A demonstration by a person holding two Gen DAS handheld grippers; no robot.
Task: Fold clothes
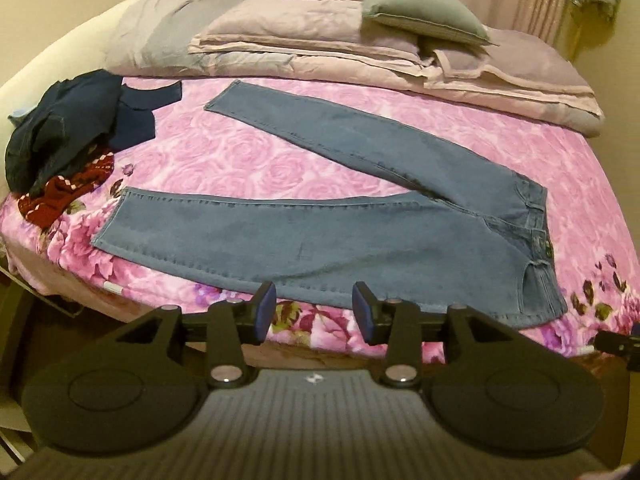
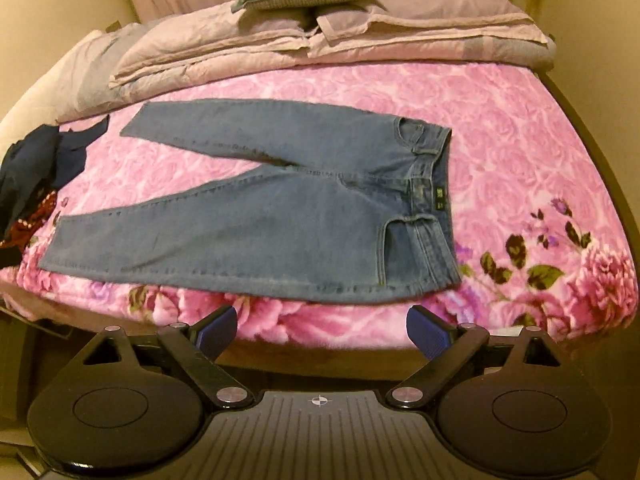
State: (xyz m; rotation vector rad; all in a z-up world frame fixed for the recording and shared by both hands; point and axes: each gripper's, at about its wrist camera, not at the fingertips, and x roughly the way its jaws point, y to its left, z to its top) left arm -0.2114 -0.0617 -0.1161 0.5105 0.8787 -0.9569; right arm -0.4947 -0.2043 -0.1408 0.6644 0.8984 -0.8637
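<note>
A pair of light blue jeans (image 1: 340, 236) lies flat on the pink floral bedspread (image 1: 240, 156), legs spread in a V to the left, waistband to the right. The jeans also show in the right wrist view (image 2: 280, 216). My left gripper (image 1: 314, 312) is open and empty, just short of the near leg's lower edge. My right gripper (image 2: 322, 330) is open wide and empty, over the bed's front edge, just below the jeans' near hem close to the waist.
A heap of dark blue and red patterned clothes (image 1: 68, 140) sits at the bed's left edge, also in the right wrist view (image 2: 28, 176). Folded lilac bedding (image 1: 320, 52) and a grey-green pillow (image 1: 424, 12) lie along the far side. Pink bedspread (image 2: 540, 184) lies right of the waistband.
</note>
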